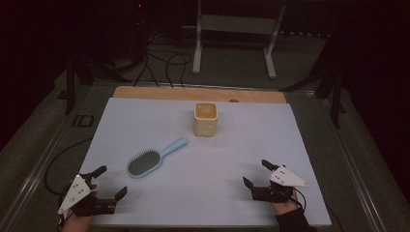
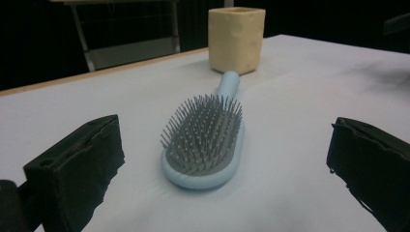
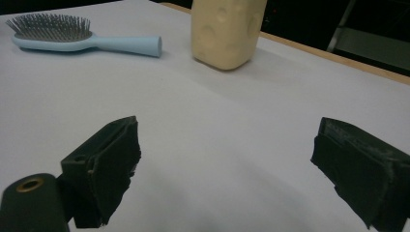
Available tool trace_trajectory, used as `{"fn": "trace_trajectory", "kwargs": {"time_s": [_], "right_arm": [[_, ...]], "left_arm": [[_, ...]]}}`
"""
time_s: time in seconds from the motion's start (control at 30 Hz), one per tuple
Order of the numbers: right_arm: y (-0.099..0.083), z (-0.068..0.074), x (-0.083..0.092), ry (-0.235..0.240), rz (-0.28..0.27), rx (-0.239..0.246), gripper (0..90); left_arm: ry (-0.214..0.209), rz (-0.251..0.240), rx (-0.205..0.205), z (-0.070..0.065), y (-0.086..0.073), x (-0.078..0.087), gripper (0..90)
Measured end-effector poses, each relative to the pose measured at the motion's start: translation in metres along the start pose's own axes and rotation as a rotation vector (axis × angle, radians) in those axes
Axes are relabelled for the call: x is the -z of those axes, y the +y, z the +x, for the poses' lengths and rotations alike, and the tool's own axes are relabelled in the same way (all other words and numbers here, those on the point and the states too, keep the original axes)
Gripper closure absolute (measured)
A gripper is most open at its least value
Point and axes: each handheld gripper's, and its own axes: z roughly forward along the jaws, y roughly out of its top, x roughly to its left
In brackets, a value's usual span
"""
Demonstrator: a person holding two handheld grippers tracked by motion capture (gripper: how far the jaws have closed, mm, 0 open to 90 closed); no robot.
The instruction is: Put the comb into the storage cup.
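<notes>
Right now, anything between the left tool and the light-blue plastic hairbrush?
Nothing visible. The left tool stands open, and bare white table cover lies between it and the light-blue plastic hairbrush. The cream square cup stands beyond the handle.

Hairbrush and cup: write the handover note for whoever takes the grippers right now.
Left gripper: jaws open, empty, at the near left corner, pointed at the hairbrush.
Right gripper: jaws open, empty, near right.
Hairbrush lies bristles up on the white sheet, handle toward the yellow cup, not touching it.
Cup stands upright near the far edge.
Done: nothing gripped yet.
Left: probably picking up the brush.
</notes>
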Motion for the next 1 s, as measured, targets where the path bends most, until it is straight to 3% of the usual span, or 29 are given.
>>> {"fn": "trace_trajectory", "kwargs": {"time_s": [0.4,1.0], "right_arm": [[-0.0032,-0.0036,-0.0031,0.011,0.026,-0.009,9.3],[0.0025,0.0029,0.0,-0.009,0.008,0.017,9.4]], "left_arm": [[0.011,0.03,0.008,-0.0003,-0.0003,-0.0044,0.0],[0.011,0.006,0.027,0.0009,0.0057,-0.0015,0.0]]}}
